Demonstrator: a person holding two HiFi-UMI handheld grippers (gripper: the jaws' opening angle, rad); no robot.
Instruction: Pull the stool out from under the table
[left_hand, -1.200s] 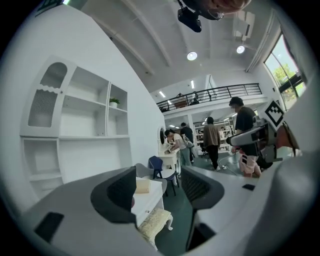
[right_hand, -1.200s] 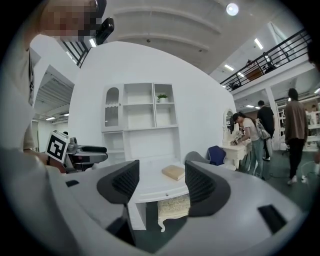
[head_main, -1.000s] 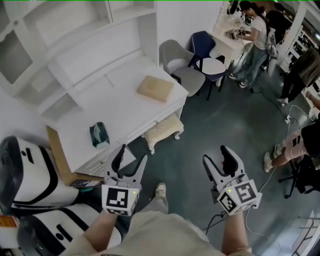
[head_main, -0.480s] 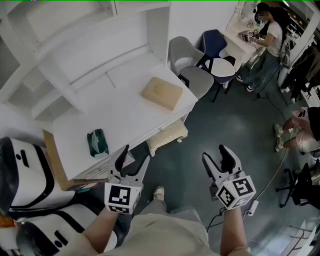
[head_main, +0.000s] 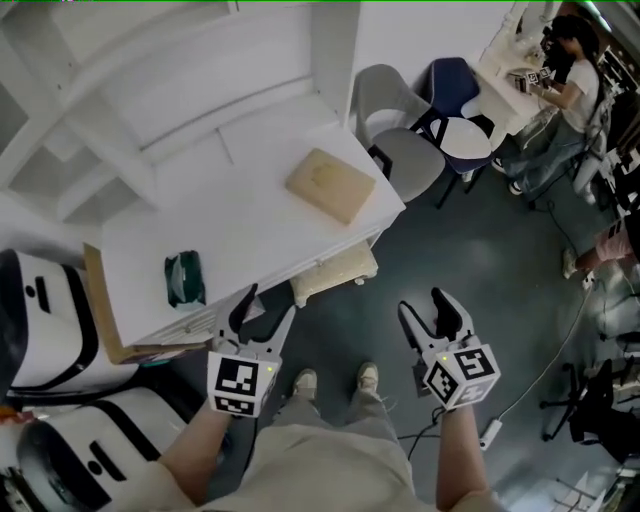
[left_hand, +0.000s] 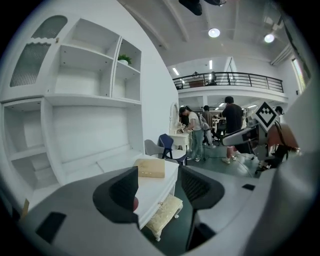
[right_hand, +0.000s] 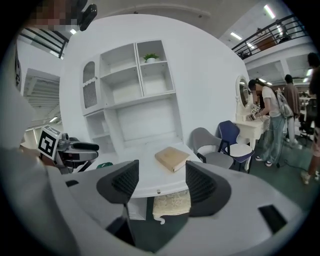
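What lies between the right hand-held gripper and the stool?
Only bare dark floor separates the right hand-held gripper from the stool, as the head view shows.

The stool (head_main: 335, 273) stands partly under the table (head_main: 240, 215), at its front edge toward the right end. On the table, a flat box (head_main: 330, 185) lies near the right end and a tissue pack (head_main: 183, 279) near the front left corner. Shelves (head_main: 150, 70) rise behind the table, and a chair (head_main: 400, 150) stands just off its right end.

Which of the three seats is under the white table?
The cream cushioned stool, half tucked under the table; the grey chair and blue chair stand beyond its end.
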